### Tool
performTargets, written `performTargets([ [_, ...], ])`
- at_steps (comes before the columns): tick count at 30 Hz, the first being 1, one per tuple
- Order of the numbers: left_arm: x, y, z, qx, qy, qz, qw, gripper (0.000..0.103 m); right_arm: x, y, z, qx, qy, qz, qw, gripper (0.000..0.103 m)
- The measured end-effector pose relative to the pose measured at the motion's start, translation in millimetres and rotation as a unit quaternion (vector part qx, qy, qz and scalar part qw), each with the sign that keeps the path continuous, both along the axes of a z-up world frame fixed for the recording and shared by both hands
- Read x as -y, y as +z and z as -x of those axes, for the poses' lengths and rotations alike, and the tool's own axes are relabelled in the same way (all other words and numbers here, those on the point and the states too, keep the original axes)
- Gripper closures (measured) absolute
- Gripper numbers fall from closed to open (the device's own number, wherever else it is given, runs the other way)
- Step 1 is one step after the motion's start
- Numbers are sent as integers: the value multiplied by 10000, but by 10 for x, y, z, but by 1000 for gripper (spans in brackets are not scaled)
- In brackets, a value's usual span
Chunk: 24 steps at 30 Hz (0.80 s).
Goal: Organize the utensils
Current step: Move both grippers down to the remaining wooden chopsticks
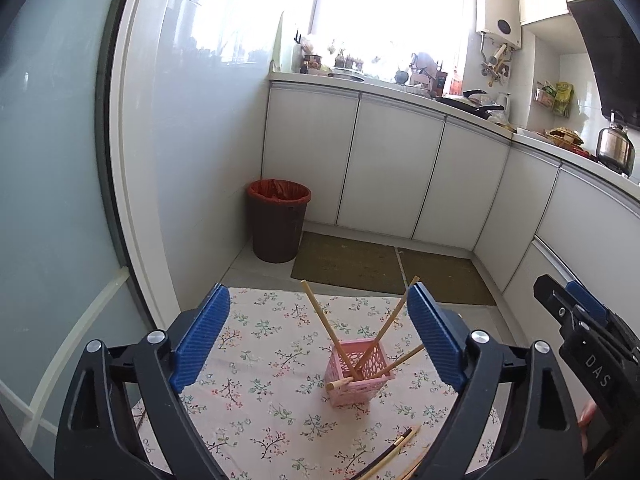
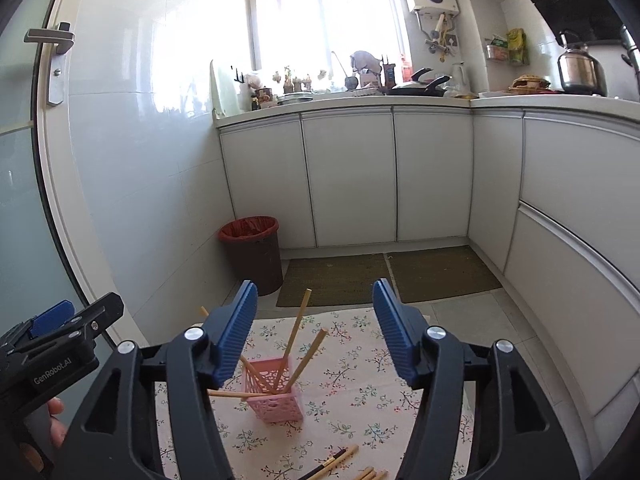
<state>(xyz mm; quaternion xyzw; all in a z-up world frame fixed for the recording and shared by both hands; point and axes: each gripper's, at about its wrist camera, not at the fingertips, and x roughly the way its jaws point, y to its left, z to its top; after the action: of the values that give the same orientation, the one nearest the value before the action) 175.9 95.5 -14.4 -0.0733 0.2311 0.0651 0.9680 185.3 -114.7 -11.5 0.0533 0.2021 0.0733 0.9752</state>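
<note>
Glass fills the door [image 1: 52, 184] at the far left, smooth and pale, with a white frame. Next to it stands a round brown bin [image 1: 277, 220] with a red bag inside, and flat green mats [image 1: 352, 262] lie on the floor by the shiny white cupboards [image 1: 396, 172]. Closer in, a soft cloth with little flowers [image 1: 260, 360] covers the table. On the cloth stands the pink holder [image 1: 357, 372], a square plastic cup with small holes in its sides. Thin wooden chopsticks [image 1: 326, 324] lean out of it in different ways. More chopsticks [image 2: 340, 460], light and dark, lie flat on the cloth at its near edge. The left gripper [image 1: 316, 336] has bumpy blue pads [image 1: 200, 336], spread very wide, holding nothing. The right gripper [image 2: 316, 336] has the same ridged blue pads [image 2: 236, 332], also apart and empty. The holder sits past both, touched by neither.
</note>
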Motion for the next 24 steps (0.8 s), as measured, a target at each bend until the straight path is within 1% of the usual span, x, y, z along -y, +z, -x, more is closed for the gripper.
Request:
performTargets([
  [1,18,7,16,23,7,-18,10000,11,26,-2,22,8,-71,5,10000,33],
  [2,33,12,35,45,2,-31,10000,10,55,-7,49,14,-141,-2,9999,31],
  [4,70,18,55,40,-29,-58,10000,8,110,-15,87,11,-311,-12,9995,21],
  [5,85,18,65,38,-46,-70,10000,8,141,-10,90,5,-387,-24,9992,19],
  [9,145,0,104,12,-124,-97,9999,7,243,-34,131,24,-693,0,9976,7],
  [13,225,-10,116,-37,-211,-158,9996,7,277,-69,156,2,-899,294,9955,7],
  [15,262,-30,114,-106,-293,-150,9994,7,326,-111,185,-77,-918,342,9952,7],
  [17,316,-73,88,-265,-410,-146,9987,7,428,-191,238,-186,-959,256,9949,7],
  [20,464,-211,2,-690,-762,-162,9946,7,677,-428,358,-514,-1112,57,9925,7],
  [23,698,-414,-82,-1211,-1228,-313,9845,7,958,-813,461,-1105,-1206,-187,9864,7],
  [24,803,-513,-125,-1435,-1434,-375,9785,7,1044,-946,476,-1326,-1222,-285,9832,7],
])
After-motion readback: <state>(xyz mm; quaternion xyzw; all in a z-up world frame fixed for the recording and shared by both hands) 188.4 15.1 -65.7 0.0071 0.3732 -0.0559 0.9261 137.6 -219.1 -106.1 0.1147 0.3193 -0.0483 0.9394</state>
